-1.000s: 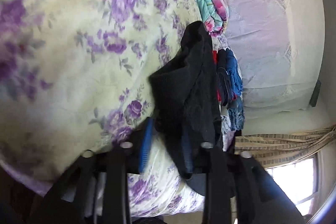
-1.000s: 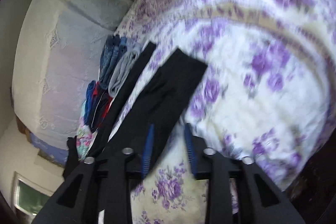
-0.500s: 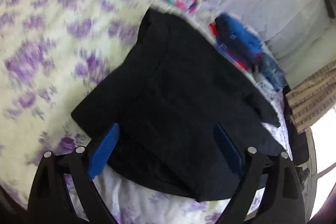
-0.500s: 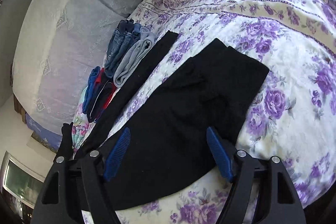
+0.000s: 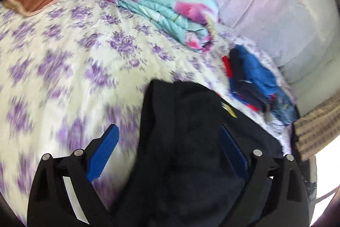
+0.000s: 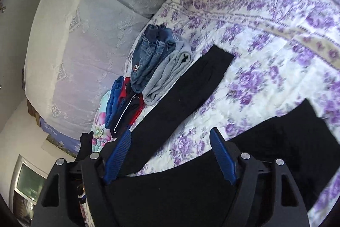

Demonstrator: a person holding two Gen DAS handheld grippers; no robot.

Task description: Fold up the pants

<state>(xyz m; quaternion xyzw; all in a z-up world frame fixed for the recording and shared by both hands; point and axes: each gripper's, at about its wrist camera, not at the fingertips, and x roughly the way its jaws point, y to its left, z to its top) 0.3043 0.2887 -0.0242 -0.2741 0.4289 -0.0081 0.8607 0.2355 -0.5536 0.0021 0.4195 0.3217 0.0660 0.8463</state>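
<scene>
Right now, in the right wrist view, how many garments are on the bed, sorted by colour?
Black: 2, the folded black pants under the gripper and the long black garment laid flat.
Blue denim: 1, the folded jeans.
Grey: 1, the folded grey sweatpants.
Blue, red and navy: 1, a folded bundle; its piece count is unclear.
Total: 5

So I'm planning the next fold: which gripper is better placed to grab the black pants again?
Probably the left gripper: its open jaws, just widened, straddle the black pants. The right gripper frames mostly bedspread.
</scene>
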